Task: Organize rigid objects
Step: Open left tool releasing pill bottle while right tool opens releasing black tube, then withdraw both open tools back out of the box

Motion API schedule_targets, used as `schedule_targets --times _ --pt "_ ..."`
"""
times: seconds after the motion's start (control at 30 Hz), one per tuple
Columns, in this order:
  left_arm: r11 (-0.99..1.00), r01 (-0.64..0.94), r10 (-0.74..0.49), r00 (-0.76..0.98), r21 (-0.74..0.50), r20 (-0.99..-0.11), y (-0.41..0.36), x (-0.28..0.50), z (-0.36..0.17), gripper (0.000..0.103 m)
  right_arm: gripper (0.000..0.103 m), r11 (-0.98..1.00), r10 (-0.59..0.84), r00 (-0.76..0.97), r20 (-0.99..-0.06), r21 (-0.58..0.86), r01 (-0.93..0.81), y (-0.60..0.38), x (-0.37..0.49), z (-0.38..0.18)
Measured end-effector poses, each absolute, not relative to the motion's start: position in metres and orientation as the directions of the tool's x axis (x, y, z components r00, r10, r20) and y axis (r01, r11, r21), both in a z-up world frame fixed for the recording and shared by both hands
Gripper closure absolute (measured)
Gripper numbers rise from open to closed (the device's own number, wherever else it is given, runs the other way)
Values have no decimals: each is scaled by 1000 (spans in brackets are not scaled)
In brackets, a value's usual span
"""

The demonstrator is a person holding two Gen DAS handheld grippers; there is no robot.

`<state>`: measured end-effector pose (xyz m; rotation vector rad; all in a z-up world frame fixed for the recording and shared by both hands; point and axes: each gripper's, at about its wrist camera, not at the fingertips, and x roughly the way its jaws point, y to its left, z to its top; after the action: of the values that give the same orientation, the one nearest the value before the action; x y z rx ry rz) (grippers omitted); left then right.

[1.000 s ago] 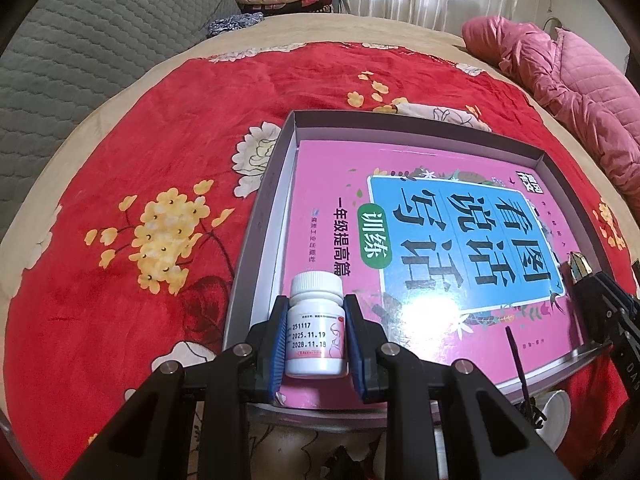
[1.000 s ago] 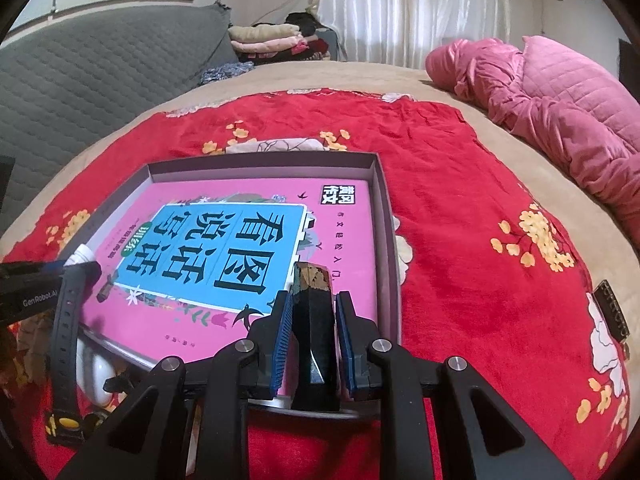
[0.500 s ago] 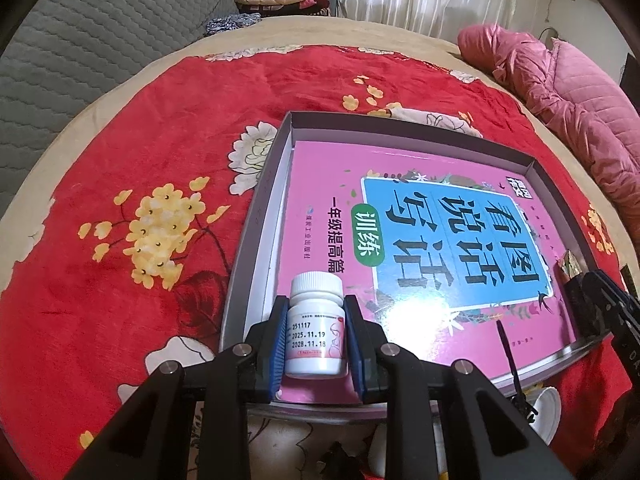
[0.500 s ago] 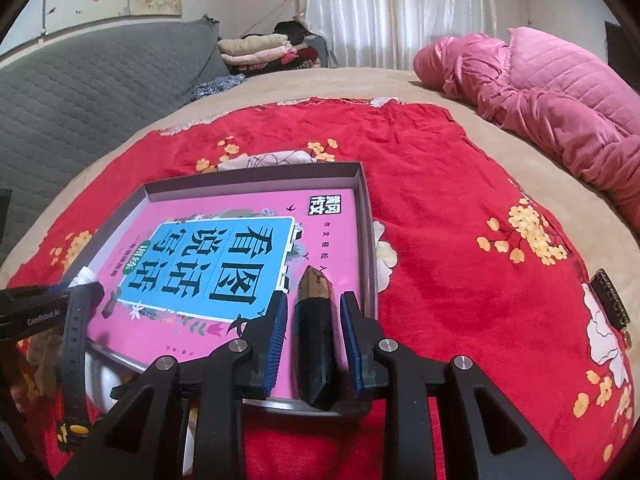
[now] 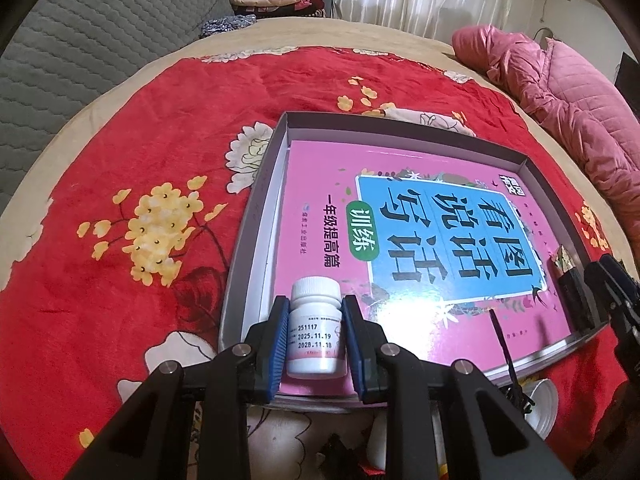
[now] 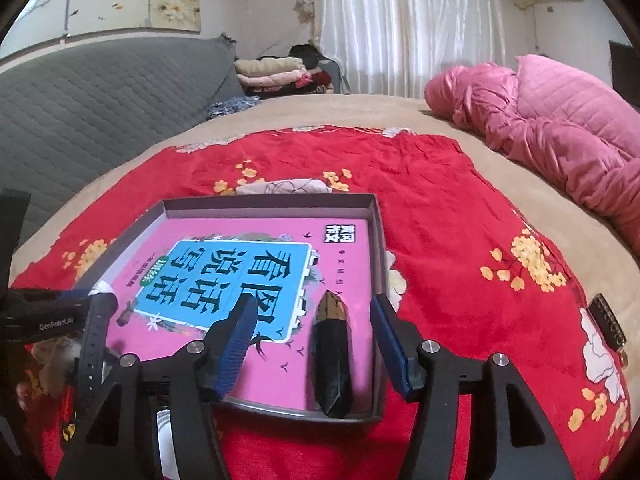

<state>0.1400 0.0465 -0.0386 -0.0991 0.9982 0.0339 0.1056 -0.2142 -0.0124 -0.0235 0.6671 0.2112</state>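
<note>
We see the left hand-held gripper (image 5: 315,338) clamped on a small white plastic pill bottle (image 5: 316,327), upright over the pink book (image 5: 404,248) in the shallow grey cardboard tray (image 5: 256,216). Right hand-held gripper (image 6: 312,344) spread wide, gripping nothing; dark faceted oblong object (image 6: 331,356) lies in the tray between its fingers.

Bed (image 6: 360,112): red floral blanket (image 6: 440,208), grey tray (image 6: 378,240) on blanket.

Glossy paper book cover (image 5: 420,240); plush cloth blanket (image 5: 140,140); smooth plastic bottle (image 5: 316,332).
</note>
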Motion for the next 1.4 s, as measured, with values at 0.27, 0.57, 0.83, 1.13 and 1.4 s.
schedule_targets --times 0.27,0.57,0.83,1.13,1.4 --pt "993 -83 -24 553 -83 -833 51 139 -35 76 41 971 199 767 -610 20 -236 -205 103 -12" --pt "995 -82 -2 581 -62 -814 48 132 -28 65 32 972 194 771 -606 15 -234 -205 103 -15" --pt "993 -96 0 594 -70 -804 51 125 -19 63 30 971 194 772 -605 4 -241 -203 103 -14" --pt "989 -111 -8 627 -100 -779 56 113 -3 39 29 969 199 771 -605 4 -247 -204 103 -14" --pt "987 -111 -18 627 -112 -778 53 104 0 39 29 964 213 771 -600 0 -267 -201 101 -12"
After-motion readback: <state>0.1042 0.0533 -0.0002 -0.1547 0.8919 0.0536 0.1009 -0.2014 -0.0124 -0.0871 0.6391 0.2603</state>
